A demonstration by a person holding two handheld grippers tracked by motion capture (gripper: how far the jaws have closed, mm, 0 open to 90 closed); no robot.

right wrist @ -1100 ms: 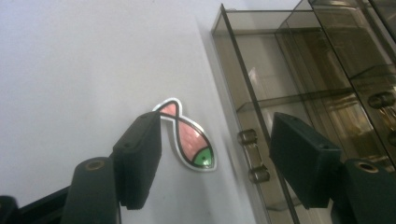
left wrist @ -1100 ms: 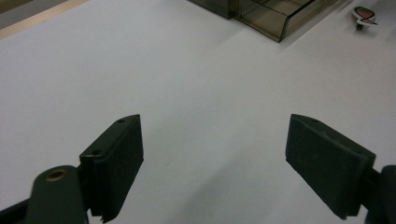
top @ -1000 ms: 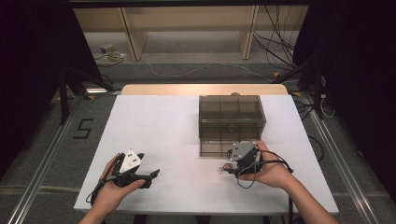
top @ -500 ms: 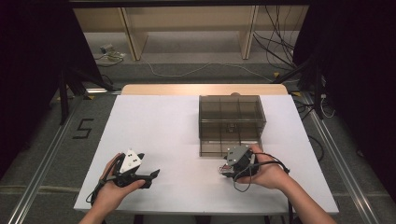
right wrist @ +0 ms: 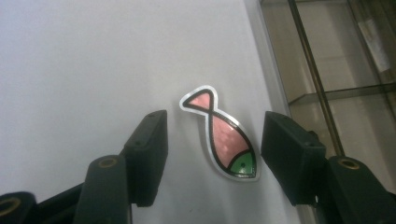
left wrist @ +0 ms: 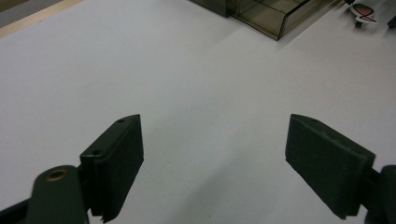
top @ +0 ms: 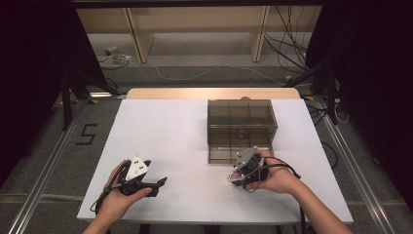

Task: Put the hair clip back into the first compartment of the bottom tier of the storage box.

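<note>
lying flat between right gripper jaws: fish sticker.

I see a white bench with a bare wood strip along its far edge. A smoky clear box stands on it right of centre; a pink fish sticker lies flat just beside the box.

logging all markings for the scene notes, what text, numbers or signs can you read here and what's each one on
"5": dark numeral marked on the grey floor left of the table.
The fish-shaped piece by the smoked plastic box bears only a pink and green picture, no letters.
Nothing else legible; grippers carry no readable label.
</note>
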